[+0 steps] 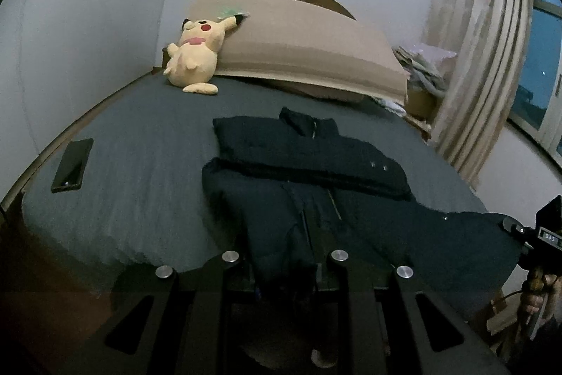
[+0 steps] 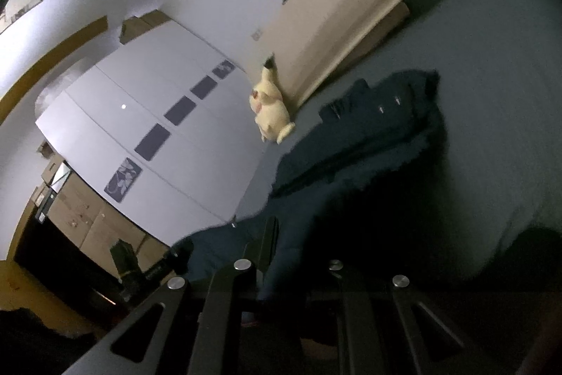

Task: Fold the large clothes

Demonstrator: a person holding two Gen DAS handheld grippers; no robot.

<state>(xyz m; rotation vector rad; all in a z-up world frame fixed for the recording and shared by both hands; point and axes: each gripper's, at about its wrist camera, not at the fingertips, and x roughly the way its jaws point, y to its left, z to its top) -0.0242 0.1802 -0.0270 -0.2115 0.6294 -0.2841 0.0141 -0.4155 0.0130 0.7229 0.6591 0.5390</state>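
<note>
A dark navy jacket (image 1: 309, 157) lies spread on the grey bed (image 1: 140, 157), one sleeve folded across its chest. At the bottom of the left wrist view, my left gripper (image 1: 284, 273) is shut on the jacket's near hem, and the cloth hangs bunched between the fingers. My right gripper (image 2: 298, 255) is likewise shut on the jacket (image 2: 368, 136), pinching a dark fold lifted off the bed. The right gripper's body (image 1: 541, 234) shows at the right edge of the left wrist view, with a hand below it. The right wrist view is rolled, so the bed slants.
A yellow plush toy (image 1: 193, 58) leans on a beige cushion (image 1: 309, 41) at the head of the bed. A black phone (image 1: 72, 166) lies near the bed's left edge. Curtains (image 1: 484, 65) and a window stand at the right, and a white wardrobe (image 2: 140, 129) lines the left wall.
</note>
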